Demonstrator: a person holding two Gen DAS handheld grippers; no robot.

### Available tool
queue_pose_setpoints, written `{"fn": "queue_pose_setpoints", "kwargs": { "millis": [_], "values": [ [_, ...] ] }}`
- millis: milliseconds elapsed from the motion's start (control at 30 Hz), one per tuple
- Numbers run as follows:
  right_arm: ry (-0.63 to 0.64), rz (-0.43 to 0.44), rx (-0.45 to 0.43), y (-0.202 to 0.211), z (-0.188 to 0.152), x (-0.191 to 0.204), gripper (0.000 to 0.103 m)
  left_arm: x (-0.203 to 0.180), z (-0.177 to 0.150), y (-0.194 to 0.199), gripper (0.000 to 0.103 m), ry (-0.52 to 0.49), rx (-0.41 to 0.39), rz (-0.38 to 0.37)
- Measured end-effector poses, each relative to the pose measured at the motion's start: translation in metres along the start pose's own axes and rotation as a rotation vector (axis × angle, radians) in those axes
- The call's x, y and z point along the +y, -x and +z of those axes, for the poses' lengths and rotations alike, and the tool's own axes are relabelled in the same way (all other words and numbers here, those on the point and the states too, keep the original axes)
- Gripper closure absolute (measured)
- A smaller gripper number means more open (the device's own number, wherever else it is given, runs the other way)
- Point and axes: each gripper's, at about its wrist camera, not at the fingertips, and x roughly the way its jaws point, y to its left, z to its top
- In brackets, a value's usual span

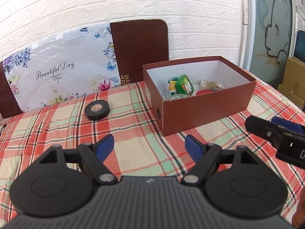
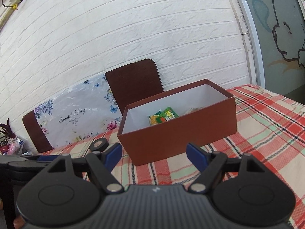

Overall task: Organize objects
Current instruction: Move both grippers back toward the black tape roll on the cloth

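The left gripper point(image 1: 149, 147) pointed forward and somewhat downward, its blue-padded fingers point(image 1: 105, 146) spread wide with nothing between them. The right gripper point(image 2: 154, 153) stood just beside it, angled down more shallowly, its jaws likewise wide apart and empty. Each gripper's tip showed at the edge of the other's view.

The near wall of the box point(image 2: 177, 133) hides most of its contents in the right wrist view. There the left tool point(image 2: 28, 162) is cut by the left edge; in the left wrist view the right tool point(image 1: 278, 133) is cut by the right edge. The roll of tape point(image 2: 99, 145) sits partly behind a finger.
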Motion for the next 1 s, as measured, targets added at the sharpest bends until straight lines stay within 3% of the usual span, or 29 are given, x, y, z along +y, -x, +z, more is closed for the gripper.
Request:
{"fn": "queue_pose_setpoints", "kwargs": {
  "millis": [1000],
  "values": [
    [0.062, 0.037, 0.117, -0.031, -0.021, 0.032, 0.025, 0.049, -0.013, -0.015, 0.017, 0.115, 0.024, 0.002]
  ]
}}
